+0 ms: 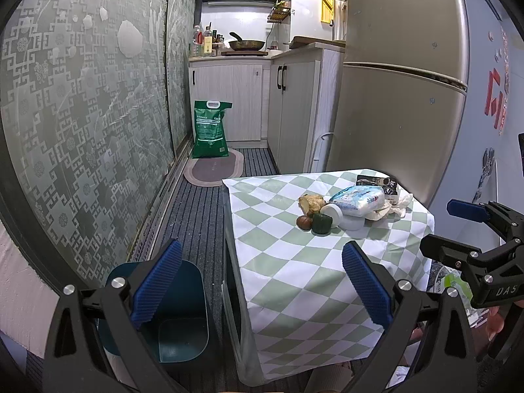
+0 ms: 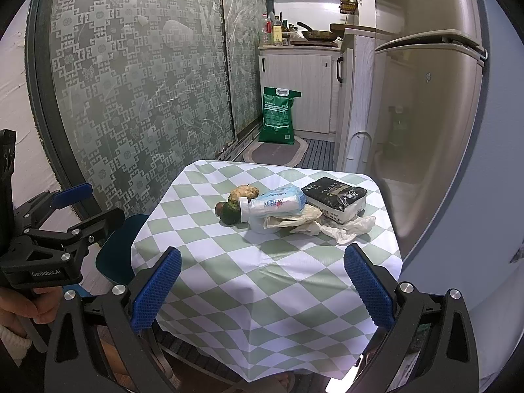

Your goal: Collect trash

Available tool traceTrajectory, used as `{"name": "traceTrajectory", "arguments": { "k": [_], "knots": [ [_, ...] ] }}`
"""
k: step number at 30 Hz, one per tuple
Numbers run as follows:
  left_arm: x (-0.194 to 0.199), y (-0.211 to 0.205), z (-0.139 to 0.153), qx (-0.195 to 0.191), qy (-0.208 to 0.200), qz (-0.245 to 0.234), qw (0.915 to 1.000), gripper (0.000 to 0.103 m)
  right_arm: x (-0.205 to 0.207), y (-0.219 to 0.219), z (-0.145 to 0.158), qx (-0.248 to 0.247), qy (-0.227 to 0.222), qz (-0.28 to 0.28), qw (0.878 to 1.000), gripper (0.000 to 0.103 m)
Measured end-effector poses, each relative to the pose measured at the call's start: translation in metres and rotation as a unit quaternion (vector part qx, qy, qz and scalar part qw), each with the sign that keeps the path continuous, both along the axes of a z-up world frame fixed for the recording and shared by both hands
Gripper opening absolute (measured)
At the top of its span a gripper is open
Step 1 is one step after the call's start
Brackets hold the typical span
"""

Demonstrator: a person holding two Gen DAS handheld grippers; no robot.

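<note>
A teal trash bin [image 1: 178, 327] stands on the floor left of the table, just beyond my left gripper [image 1: 262, 283], which is open and holds nothing. On the checked tablecloth [image 2: 262, 278] lie a plastic bottle [image 2: 278, 204] with a white cap, a crumpled white tissue [image 2: 340, 227], a beige wrapper [image 2: 294, 217] and a black pack [image 2: 337, 196]. My right gripper [image 2: 262, 290] hovers open over the table's near edge, well short of the pile. In the left wrist view the right gripper [image 1: 448, 229] shows at the right. The right wrist view has the left gripper [image 2: 95, 204] at the left.
A knobbly beige root [image 2: 244, 193], a green pepper [image 2: 231, 213] and a brown round item [image 2: 220, 209] sit left of the bottle. A fridge [image 1: 399, 82] stands right of the table and a patterned glass door [image 1: 82, 114] on the left. A green sack [image 1: 210, 129] leans on cabinets beyond.
</note>
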State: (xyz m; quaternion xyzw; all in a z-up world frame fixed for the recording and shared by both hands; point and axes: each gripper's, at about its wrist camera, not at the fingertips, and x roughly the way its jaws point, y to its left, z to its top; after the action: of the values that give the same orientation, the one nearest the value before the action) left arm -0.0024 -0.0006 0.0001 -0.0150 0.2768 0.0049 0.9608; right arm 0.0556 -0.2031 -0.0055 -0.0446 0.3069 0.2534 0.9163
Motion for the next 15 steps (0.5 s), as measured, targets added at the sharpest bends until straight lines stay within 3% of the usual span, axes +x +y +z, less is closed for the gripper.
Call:
{"name": "traceTrajectory", "arguments": {
  "k": [15],
  "knots": [
    [0.0, 0.0001, 0.0001, 0.0, 0.0, 0.0, 1.0, 0.1, -0.0002, -0.0009, 0.0011, 0.001, 0.0, 0.0, 1.0, 0.101]
  ]
}}
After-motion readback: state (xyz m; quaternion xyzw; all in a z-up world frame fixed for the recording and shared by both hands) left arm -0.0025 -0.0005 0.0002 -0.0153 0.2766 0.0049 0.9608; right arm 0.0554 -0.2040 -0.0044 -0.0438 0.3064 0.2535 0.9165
